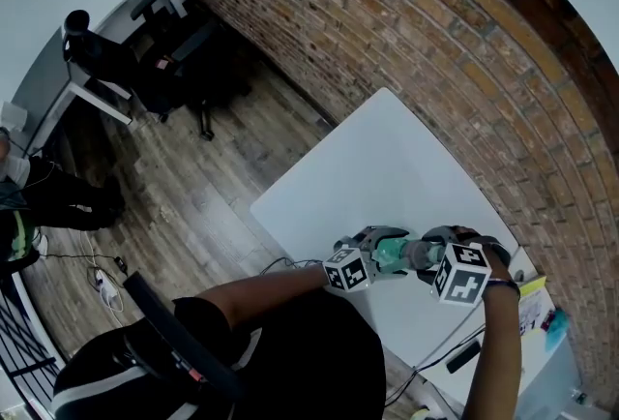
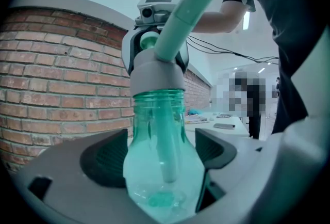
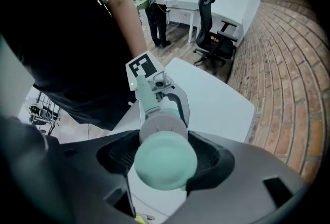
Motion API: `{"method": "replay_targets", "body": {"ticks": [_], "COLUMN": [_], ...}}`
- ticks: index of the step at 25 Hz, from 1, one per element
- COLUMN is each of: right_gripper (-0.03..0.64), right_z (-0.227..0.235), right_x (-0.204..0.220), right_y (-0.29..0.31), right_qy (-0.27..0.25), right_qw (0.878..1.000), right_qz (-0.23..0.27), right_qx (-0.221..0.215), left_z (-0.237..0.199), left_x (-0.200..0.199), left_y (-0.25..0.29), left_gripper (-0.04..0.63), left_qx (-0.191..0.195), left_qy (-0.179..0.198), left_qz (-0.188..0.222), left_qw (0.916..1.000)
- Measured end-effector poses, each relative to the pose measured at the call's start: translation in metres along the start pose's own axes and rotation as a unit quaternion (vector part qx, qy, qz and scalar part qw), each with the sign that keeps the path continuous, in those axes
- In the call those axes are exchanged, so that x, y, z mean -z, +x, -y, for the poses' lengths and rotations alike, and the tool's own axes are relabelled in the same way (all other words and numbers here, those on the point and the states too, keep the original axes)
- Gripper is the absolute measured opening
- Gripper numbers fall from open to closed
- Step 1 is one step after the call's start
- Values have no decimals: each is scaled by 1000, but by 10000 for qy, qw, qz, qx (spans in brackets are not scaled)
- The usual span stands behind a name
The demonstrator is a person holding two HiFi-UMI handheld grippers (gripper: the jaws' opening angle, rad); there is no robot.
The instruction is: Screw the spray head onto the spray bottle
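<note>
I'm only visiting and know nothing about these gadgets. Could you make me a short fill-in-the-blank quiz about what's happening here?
1. The left gripper is clamped on a see-through green ___.
2. The right gripper grips the spray ___ from above.
3. The wall beside the white table is built of ___.
Missing words: bottle; head; brick.

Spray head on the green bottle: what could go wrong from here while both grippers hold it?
1. The right gripper grips the spray head by its mint top, not its grey collar; the collar may not turn.
2. The left gripper holds the spray bottle on its rounded body, so it might slip or spin.
3. If the collar sits tilted, threads could cross.
</note>
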State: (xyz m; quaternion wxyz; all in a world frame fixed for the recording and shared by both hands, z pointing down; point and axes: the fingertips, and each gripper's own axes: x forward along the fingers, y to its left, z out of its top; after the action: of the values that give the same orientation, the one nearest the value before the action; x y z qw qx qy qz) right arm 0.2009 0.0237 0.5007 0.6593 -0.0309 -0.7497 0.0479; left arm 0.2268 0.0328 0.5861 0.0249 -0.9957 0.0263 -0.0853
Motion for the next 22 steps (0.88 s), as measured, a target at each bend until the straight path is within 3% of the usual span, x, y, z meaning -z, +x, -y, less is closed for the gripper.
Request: {"method": "replay_targets", "body": {"ticks": [3,13,22], "right_gripper": [272,273,272], "right_z": [0,-4,-5], "right_x": [1,1,7], "right_y": [0,-3,-12], "right_qy": [-6,-373,-107], "right_qw": [9999,9982,9995], "right_qz": [124,-21,300], "right_qx": [-28,461,-9], "left_z": [0,4,10], "left_x": [-1,-2,-3], "left_y": [1,-1,3], "left_gripper": [390,390,391], "left_qx": [3,83,287], "left_qy": [-17,-46,9], "left_qz": [5,57,62], "left_qw": [10000,9999,9996]}}
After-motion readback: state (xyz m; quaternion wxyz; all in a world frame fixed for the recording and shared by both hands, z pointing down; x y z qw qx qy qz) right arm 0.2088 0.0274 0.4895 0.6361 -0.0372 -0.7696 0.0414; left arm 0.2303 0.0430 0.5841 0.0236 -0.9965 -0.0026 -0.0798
